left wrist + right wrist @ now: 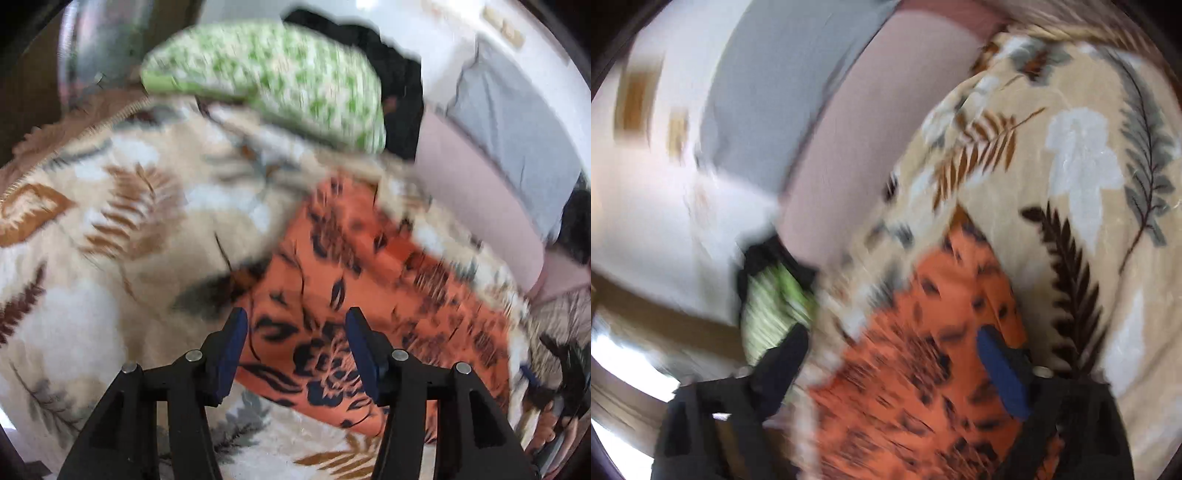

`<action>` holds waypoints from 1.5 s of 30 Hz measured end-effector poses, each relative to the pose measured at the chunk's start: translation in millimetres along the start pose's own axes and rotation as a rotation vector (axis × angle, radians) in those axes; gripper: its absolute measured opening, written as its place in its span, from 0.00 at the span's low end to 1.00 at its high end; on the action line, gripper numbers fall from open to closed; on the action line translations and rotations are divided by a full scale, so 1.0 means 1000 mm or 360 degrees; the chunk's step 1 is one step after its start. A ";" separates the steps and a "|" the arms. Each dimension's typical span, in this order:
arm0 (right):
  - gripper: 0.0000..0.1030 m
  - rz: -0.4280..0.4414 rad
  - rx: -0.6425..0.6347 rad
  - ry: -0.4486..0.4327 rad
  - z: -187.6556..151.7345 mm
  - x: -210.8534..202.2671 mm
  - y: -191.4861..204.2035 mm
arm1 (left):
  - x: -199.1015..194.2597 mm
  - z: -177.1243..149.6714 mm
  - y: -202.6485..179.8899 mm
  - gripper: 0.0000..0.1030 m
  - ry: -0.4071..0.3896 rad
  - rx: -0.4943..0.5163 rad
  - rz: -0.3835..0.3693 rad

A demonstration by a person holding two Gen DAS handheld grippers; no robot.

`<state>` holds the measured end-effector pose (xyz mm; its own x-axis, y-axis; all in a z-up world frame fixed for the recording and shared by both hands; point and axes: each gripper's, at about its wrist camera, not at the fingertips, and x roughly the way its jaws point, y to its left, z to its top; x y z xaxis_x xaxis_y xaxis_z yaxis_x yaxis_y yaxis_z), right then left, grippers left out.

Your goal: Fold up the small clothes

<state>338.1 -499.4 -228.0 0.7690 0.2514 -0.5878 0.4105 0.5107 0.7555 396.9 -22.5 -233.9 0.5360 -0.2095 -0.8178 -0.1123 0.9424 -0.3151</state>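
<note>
My left gripper (295,347) is gaping over the orange floral garment (369,288) | my right gripper (897,365) is also spread, gripping nothing | garment is lying on the leaf-print blanket (110,229).

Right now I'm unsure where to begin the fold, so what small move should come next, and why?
Probably lower the left claw onto the near edge of the orange floral garment and close on it. Both claws are open and hold nothing; the garment lies spread on the leaf-print blanket, with its edge just under the left claw. The right claw hovers over the same cloth, blurred.
</note>
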 end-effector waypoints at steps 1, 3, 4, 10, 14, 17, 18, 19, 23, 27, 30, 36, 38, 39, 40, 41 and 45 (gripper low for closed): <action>0.64 -0.0099 -0.0110 0.0075 -0.012 0.016 0.014 | 0.012 -0.001 0.002 0.54 0.0031 0.0003 0.0050; 0.54 -0.0224 -0.0193 0.0160 -0.029 0.042 0.019 | 0.031 -0.006 0.011 0.56 0.0064 -0.0030 0.0173; 0.54 -0.0324 -0.0234 0.0191 -0.034 0.057 0.019 | 0.043 -0.006 0.018 0.60 0.0122 -0.0077 0.0148; 0.55 -0.0900 -0.0627 0.0088 -0.044 0.125 0.044 | 0.046 0.004 0.024 0.62 0.0171 -0.0087 0.0082; 0.55 -0.0651 -0.0920 0.0050 -0.079 0.137 0.125 | 0.047 0.011 0.036 0.62 0.0210 -0.0148 0.0000; 0.55 -0.0445 -0.1004 0.0351 -0.123 0.179 0.164 | 0.048 0.005 0.034 0.62 0.0216 -0.0132 -0.0012; 0.55 -0.0410 -0.1020 0.0463 -0.141 0.202 0.176 | 0.048 0.004 0.034 0.62 0.0215 -0.0123 -0.0008; 0.55 -0.0398 -0.1033 0.0543 -0.154 0.220 0.183 | 0.048 0.004 0.032 0.62 0.0213 -0.0101 0.0004; 0.60 -0.0560 -0.1185 0.0544 -0.191 0.291 0.201 | 0.046 0.002 0.025 0.63 0.0201 -0.0008 0.0058; 0.65 -0.0500 -0.1088 0.0442 -0.177 0.295 0.219 | 0.036 0.004 0.012 0.63 0.0147 0.0100 0.0103; 0.65 -0.0395 -0.1054 0.0277 -0.158 0.255 0.222 | 0.020 0.006 -0.002 0.63 0.0031 0.0197 0.0084; 0.63 -0.0592 -0.1003 0.0042 -0.116 0.156 0.165 | 0.025 -0.002 -0.023 0.71 0.0092 0.0324 0.0042; 0.63 -0.0680 -0.0956 0.0003 -0.104 0.123 0.133 | 0.037 -0.004 -0.028 0.71 0.0140 0.0367 0.0141; 0.62 -0.0726 -0.0907 0.0008 -0.101 0.105 0.111 | 0.041 -0.006 -0.029 0.72 0.0154 0.0394 0.0194; 0.62 -0.0764 -0.0871 0.0012 -0.096 0.091 0.095 | 0.046 -0.006 -0.030 0.73 0.0169 0.0414 0.0217; 0.62 -0.0792 -0.0843 0.0012 -0.094 0.085 0.086 | 0.049 -0.006 -0.030 0.78 0.0179 0.0422 0.0222; 0.61 -0.0979 -0.0705 0.0192 -0.091 0.072 0.021 | 0.059 -0.016 -0.017 0.81 0.0233 0.0397 0.0237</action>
<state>357.8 -395.5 -280.7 0.3963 -0.1099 -0.9115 0.4930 0.8630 0.1103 417.2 -55.4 -284.8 0.4012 -0.0828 -0.9123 0.0379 0.9966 -0.0738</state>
